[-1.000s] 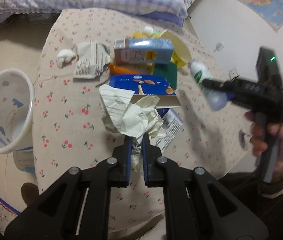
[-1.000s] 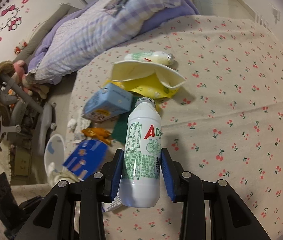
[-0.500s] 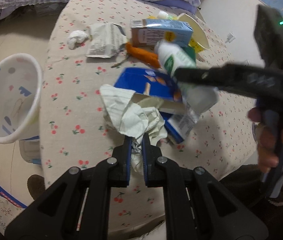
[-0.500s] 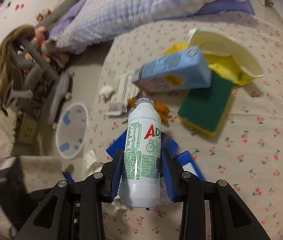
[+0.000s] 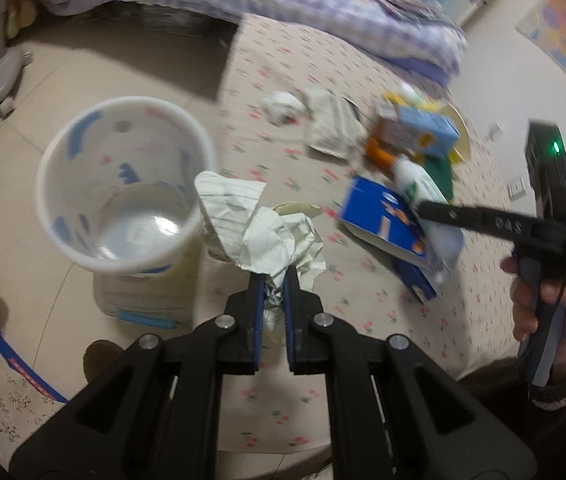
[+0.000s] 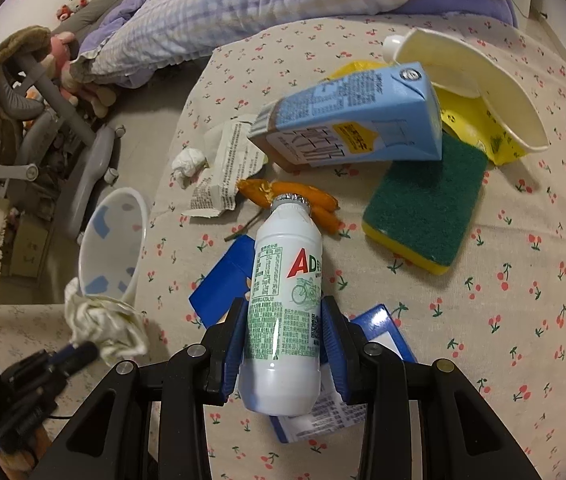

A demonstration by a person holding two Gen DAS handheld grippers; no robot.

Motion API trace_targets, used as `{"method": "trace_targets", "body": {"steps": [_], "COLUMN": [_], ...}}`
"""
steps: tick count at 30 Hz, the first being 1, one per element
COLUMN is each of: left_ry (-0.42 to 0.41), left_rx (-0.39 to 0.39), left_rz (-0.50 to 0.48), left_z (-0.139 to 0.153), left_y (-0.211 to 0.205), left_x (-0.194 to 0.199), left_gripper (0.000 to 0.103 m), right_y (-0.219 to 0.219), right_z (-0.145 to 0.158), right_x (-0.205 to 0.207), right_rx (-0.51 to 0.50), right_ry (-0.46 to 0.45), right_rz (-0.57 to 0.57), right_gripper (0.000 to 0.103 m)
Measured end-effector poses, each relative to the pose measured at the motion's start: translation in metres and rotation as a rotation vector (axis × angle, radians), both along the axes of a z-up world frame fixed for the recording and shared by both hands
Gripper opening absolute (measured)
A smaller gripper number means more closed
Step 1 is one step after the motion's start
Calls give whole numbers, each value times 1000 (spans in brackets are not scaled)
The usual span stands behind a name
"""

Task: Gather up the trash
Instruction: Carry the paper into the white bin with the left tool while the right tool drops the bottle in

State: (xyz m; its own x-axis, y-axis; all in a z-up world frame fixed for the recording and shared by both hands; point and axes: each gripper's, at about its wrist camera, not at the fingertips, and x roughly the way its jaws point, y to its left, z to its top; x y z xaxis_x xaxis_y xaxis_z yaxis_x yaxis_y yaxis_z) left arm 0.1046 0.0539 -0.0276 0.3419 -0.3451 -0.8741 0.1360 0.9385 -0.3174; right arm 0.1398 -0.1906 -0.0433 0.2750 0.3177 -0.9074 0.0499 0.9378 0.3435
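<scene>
My left gripper (image 5: 270,280) is shut on a wad of crumpled lined paper (image 5: 259,224) and holds it at the table's left edge, just right of the white bin (image 5: 123,188) on the floor. The paper (image 6: 103,324) and bin (image 6: 113,248) also show in the right wrist view. My right gripper (image 6: 285,312) is shut on a white AD milk bottle (image 6: 285,292), held above a blue box (image 6: 223,284) on the cherry-print table. In the left wrist view the bottle (image 5: 423,192) hangs over the blue box (image 5: 387,232).
On the table lie a light-blue carton (image 6: 355,124), a green-and-yellow sponge (image 6: 427,204), an orange wrapper (image 6: 291,196), a torn paper packet (image 6: 227,168), a white tissue ball (image 6: 189,162) and a cream bowl (image 6: 479,80). A bed with plaid bedding (image 6: 223,12) stands behind.
My left gripper has carried the crumpled paper left to the table's edge beside the bin. My right gripper has moved left with the bottle, now over the blue box.
</scene>
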Motion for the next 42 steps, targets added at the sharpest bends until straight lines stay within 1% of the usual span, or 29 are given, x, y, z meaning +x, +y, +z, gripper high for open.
{"method": "trace_targets", "body": {"steps": [4, 10, 15, 19, 21, 22, 23, 24, 25, 28, 31, 33, 35, 42], "left_ry": [-22, -50, -45, -60, -61, -53, -47, -49, -53, -22, -10, -17, -22, -9], "left_rx": [3, 18, 33, 50, 67, 72, 80, 93, 99, 126, 195, 250, 286, 300], "left_rz": [74, 157, 219, 251, 280, 292, 309, 336, 352, 368, 386, 388, 387, 379], "left_z": [3, 4, -3, -7, -9, -10, -11, -11, -10, -12, -17, -19, -20, -22], "left_y": [27, 56, 75, 85, 92, 95, 99, 103, 106, 114, 120, 123, 124, 131], "left_x": [6, 16, 25, 30, 32, 34, 34, 33, 32, 31, 27, 25, 22, 19], "left_gripper": [10, 10, 10, 11, 24, 45, 69, 76, 80, 83, 88, 92, 94, 94], "right_y": [9, 29, 59, 80, 91, 95, 102, 106, 111, 127, 141, 150, 159, 180], "right_z": [7, 22, 20, 17, 15, 14, 12, 11, 9, 4, 0, -2, -6, -19], "right_x": [1, 5, 14, 21, 25, 27, 29, 30, 31, 35, 39, 42, 43, 53], "right_rx": [18, 39, 58, 82, 95, 100, 108, 111, 114, 120, 125, 131, 134, 153], "right_ry": [-11, -65, -74, -76, -80, -81, -81, -81, -81, -82, -89, -96, -101, -101], "right_rz": [6, 22, 51, 76, 92, 99, 109, 116, 124, 157, 185, 204, 220, 244], "right_gripper": [38, 37, 37, 37, 37, 37, 37, 37, 37, 37, 37, 37, 37, 37]}}
